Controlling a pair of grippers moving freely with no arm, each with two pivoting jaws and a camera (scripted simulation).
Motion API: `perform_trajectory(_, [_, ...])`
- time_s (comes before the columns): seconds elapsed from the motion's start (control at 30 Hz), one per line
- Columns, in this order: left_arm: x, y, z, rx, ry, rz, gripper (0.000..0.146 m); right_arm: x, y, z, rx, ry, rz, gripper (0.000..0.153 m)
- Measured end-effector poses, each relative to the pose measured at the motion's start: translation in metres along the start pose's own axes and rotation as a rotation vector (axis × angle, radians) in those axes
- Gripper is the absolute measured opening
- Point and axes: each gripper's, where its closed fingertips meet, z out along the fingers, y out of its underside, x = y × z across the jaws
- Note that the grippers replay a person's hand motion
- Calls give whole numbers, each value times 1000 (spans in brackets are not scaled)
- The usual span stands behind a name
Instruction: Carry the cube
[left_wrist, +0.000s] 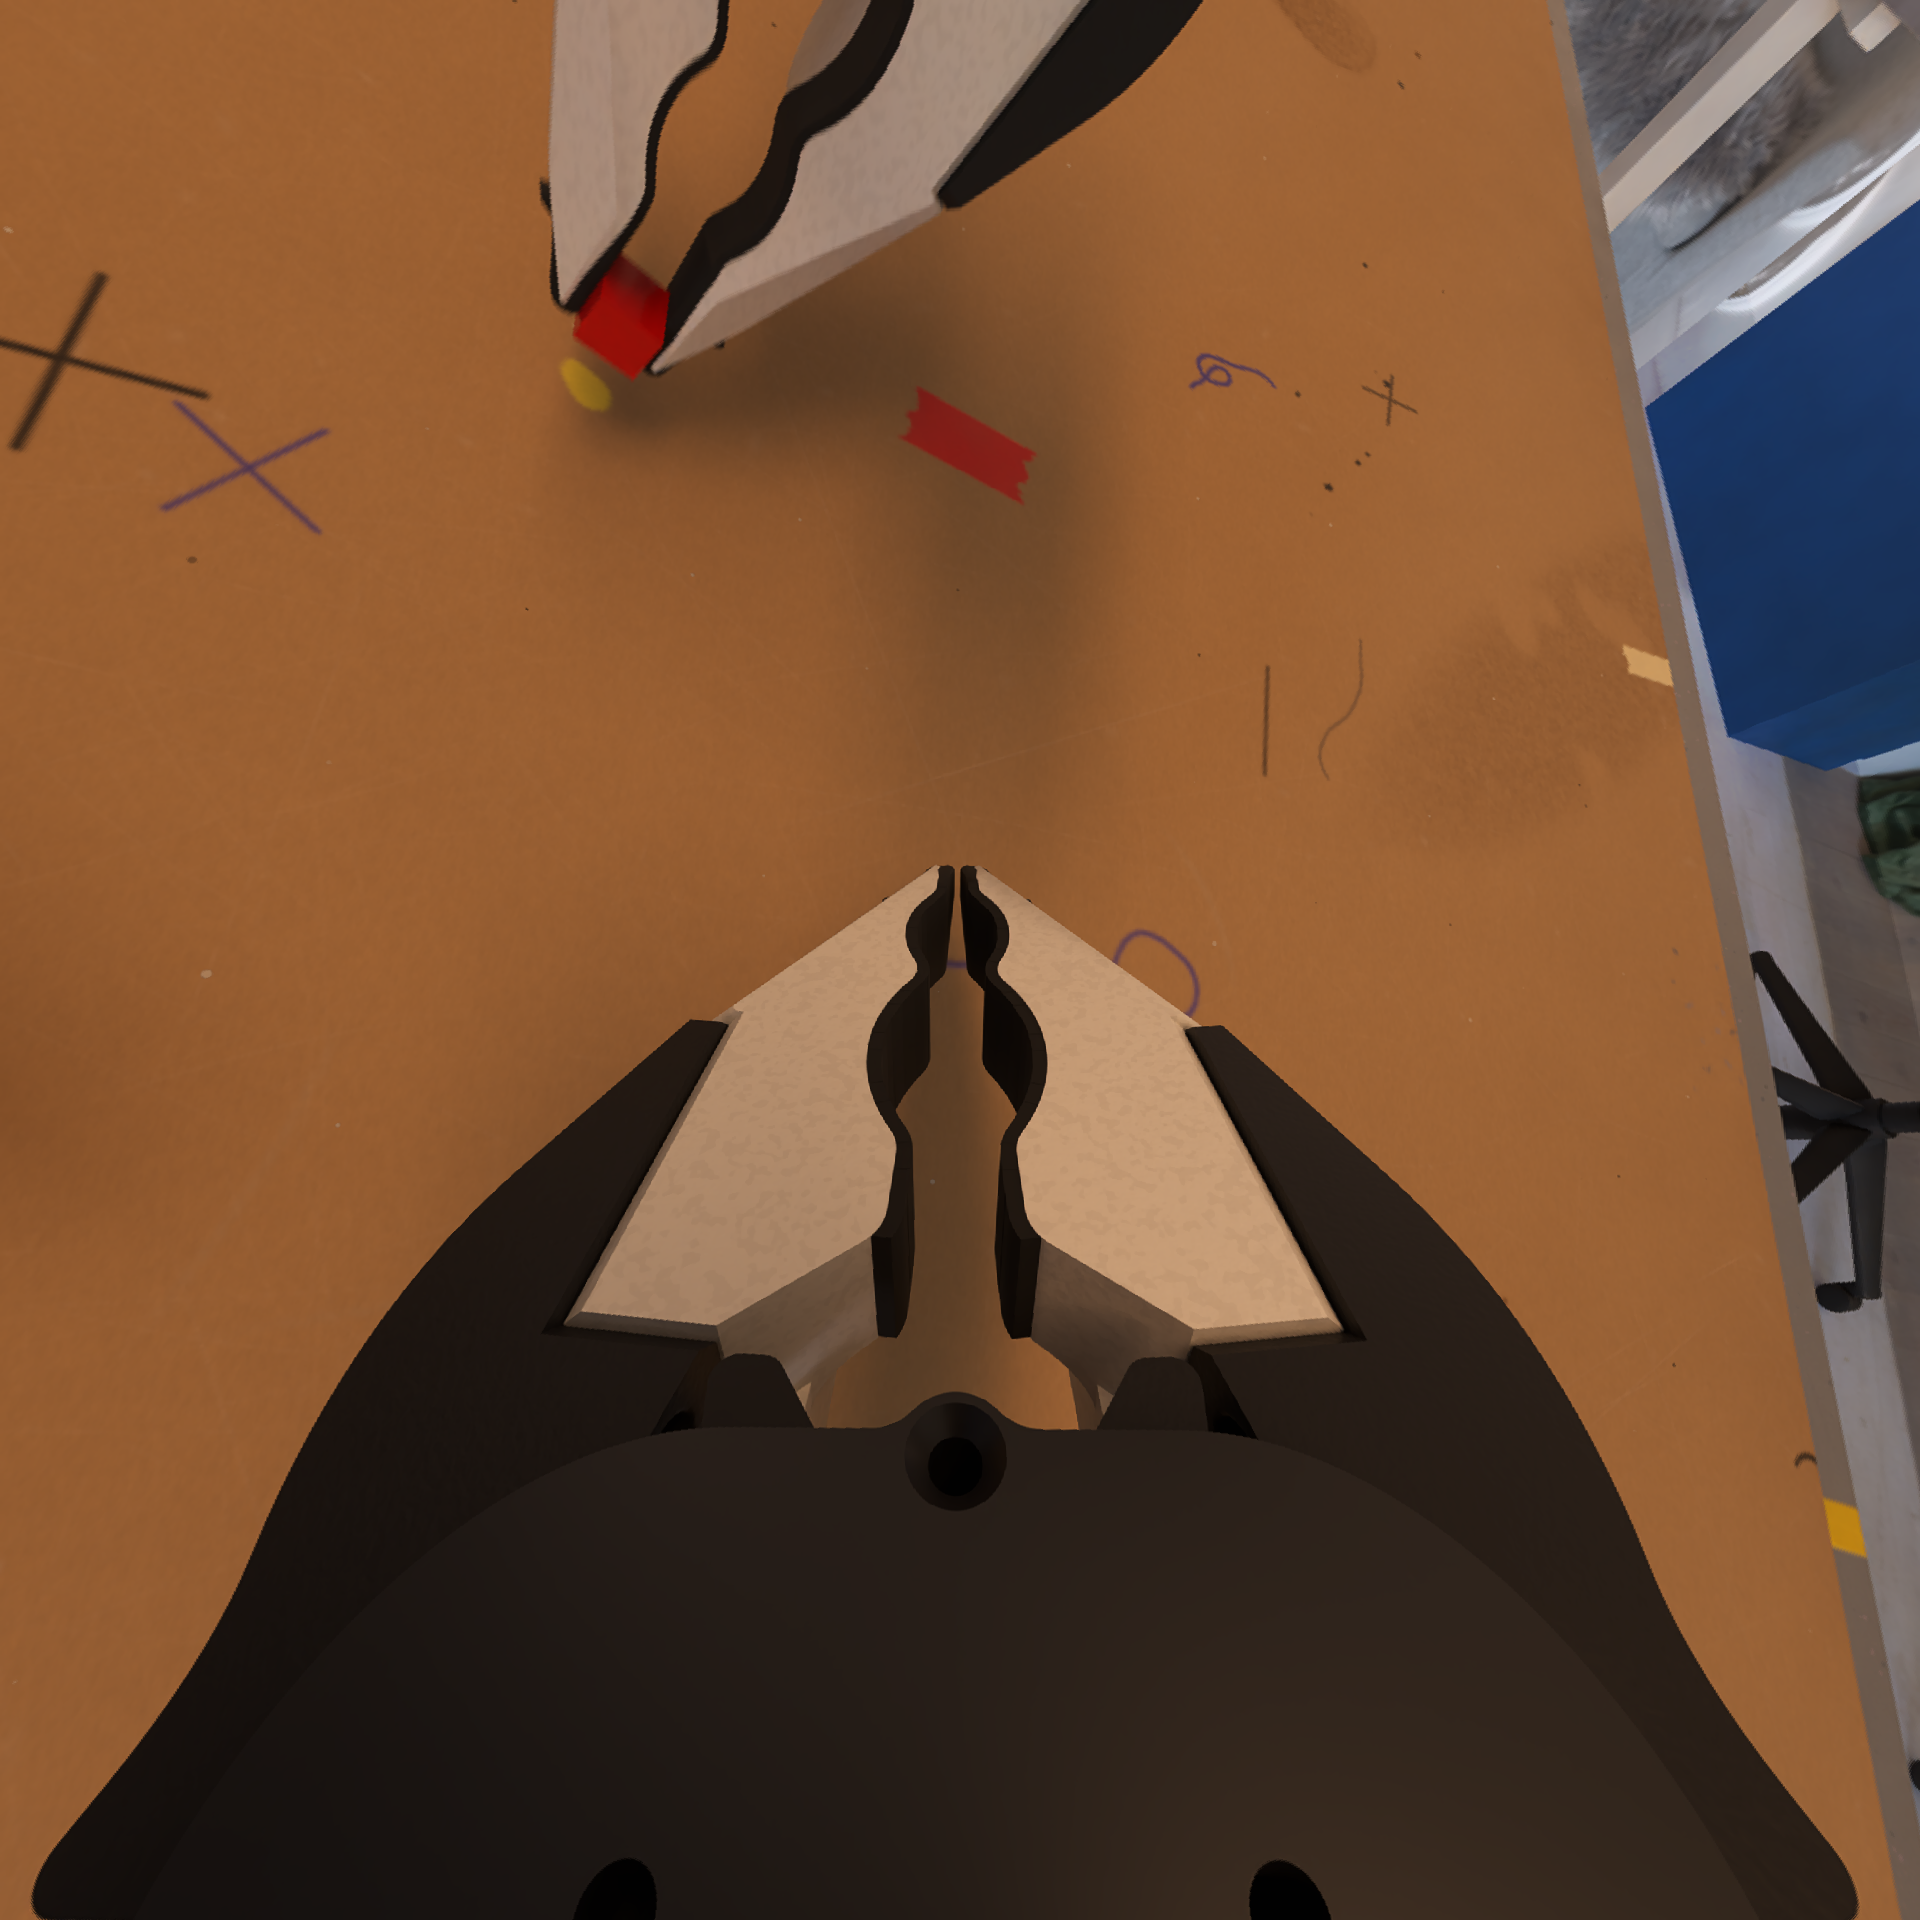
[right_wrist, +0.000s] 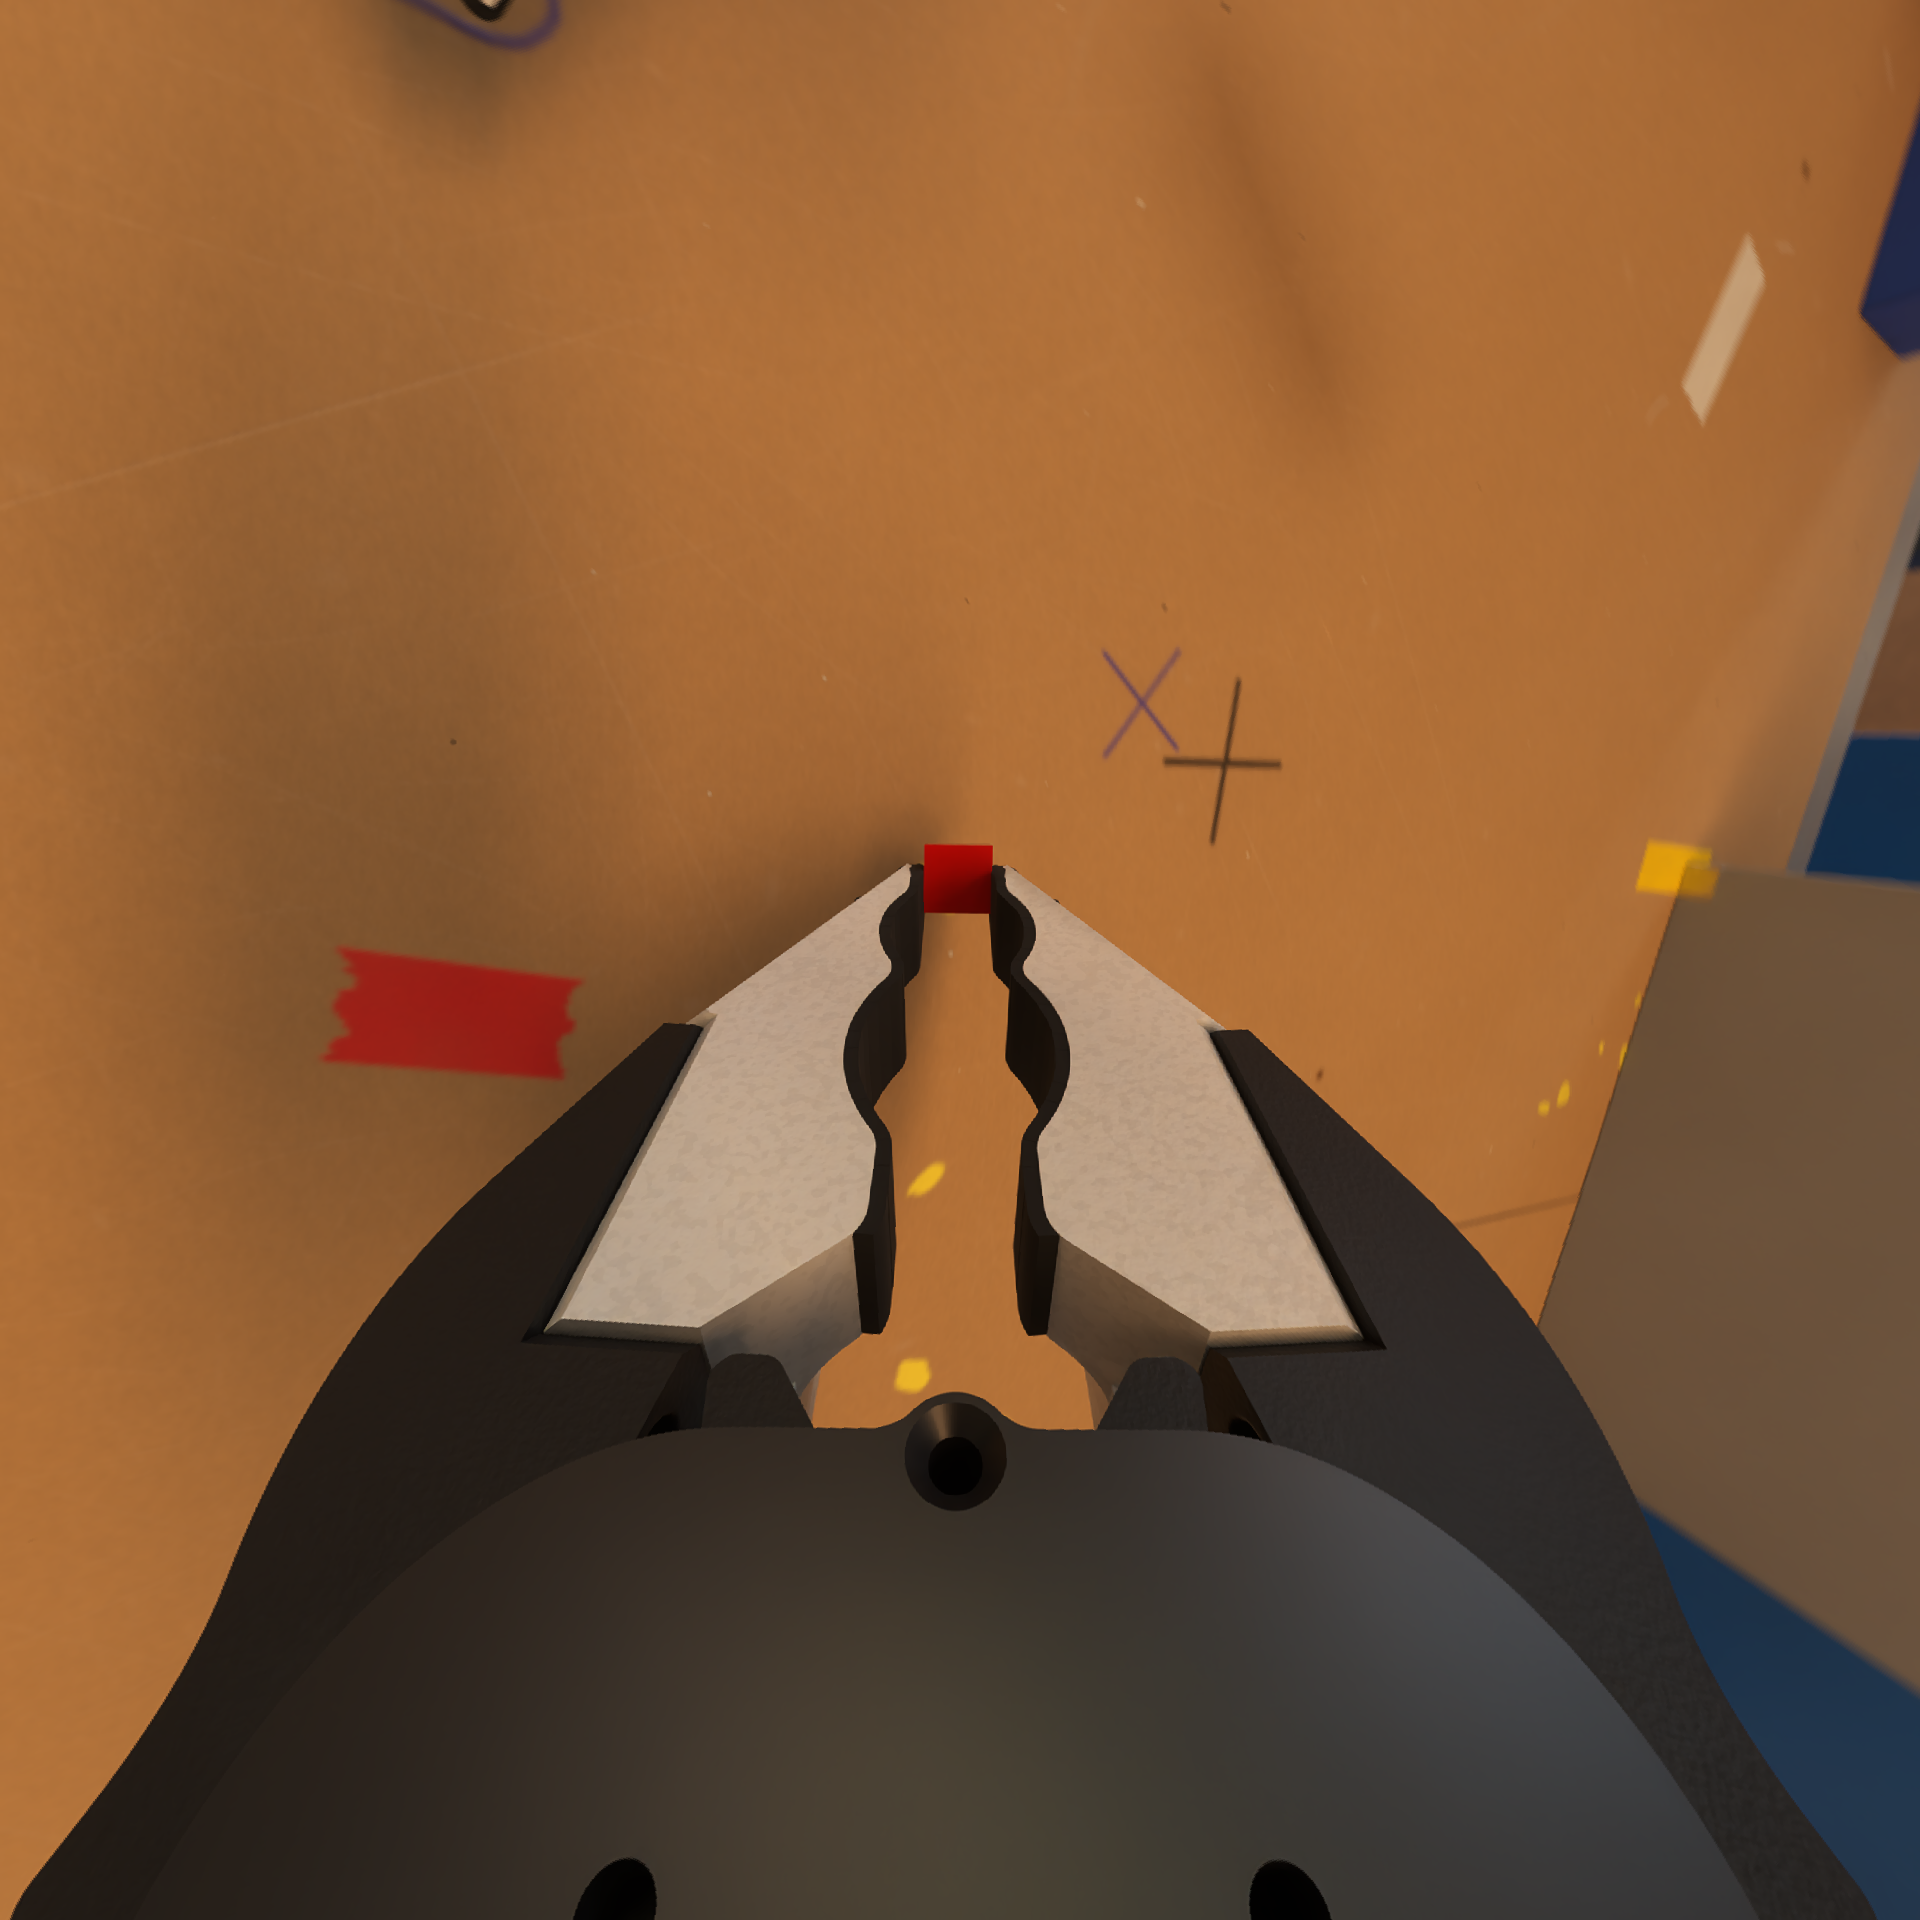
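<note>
Right gripper (right_wrist: 957, 881): fingers (right_wrist: 769, 1122) clamped on the red cube (right_wrist: 957, 878), which sits pinched between the very tips; the wider scalloped gap behind the tips is unfilled. In the left wrist view the same gripper (left_wrist: 613, 322) enters from 12 o'clock, cube (left_wrist: 620, 317) at its tips, just above the table (left_wrist: 416, 831).

Left gripper (left_wrist: 955, 878): fingers (left_wrist: 790, 1122) drawn together, tips nearly touching with only a hairline slit between them; nothing held. It hangs over bare table, well apart from the cube.

Yellow dot (left_wrist: 585, 384): on the table just beside the cube, at its 7 o'clock.

Red tape strip (left_wrist: 968, 444): on the table at 4 o'clock from the cube; at 8 o'clock from it in the right wrist view (right_wrist: 452, 1013).

Pen crosses (right_wrist: 1184, 732): black and purple, at 2 o'clock from the cube.
</note>
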Motion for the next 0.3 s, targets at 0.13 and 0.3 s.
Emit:
perform_trajectory(0.13, [0,1,-1,6,-7,3,1,17,35,-17,-58,88,218,12])
perform_trajectory(0.3, [1,1,-1,4,1,-2,1,24,75,-11,-144,98,352,12])
